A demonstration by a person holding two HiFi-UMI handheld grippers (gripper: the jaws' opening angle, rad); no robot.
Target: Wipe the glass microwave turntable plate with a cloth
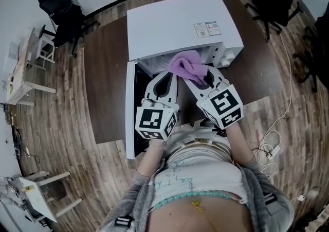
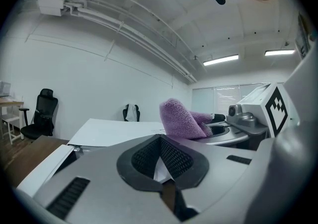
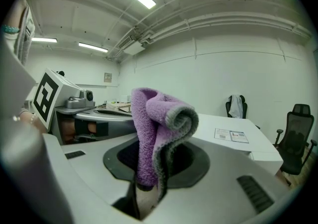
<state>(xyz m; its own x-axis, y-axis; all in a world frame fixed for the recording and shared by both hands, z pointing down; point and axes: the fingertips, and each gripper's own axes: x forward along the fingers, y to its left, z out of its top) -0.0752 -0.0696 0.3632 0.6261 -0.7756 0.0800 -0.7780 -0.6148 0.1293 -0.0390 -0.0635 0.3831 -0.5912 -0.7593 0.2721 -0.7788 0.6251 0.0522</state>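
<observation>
Purple cloth [image 1: 188, 69] is bunched up and pinched in the closed jaws of the right gripper [image 1: 201, 77], right at the mouth of the white microwave [image 1: 175, 20], whose door [image 1: 130, 112] is swung open. Just beside it the left gripper [image 1: 168, 75] is closed on nothing. Can't make out the glass plate from here. Brown table [image 1: 103, 87] underneath.

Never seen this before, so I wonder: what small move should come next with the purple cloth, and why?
Probably ease the right gripper forward into the open microwave: its jaws clamp the purple cloth, poised just at the opening.
</observation>
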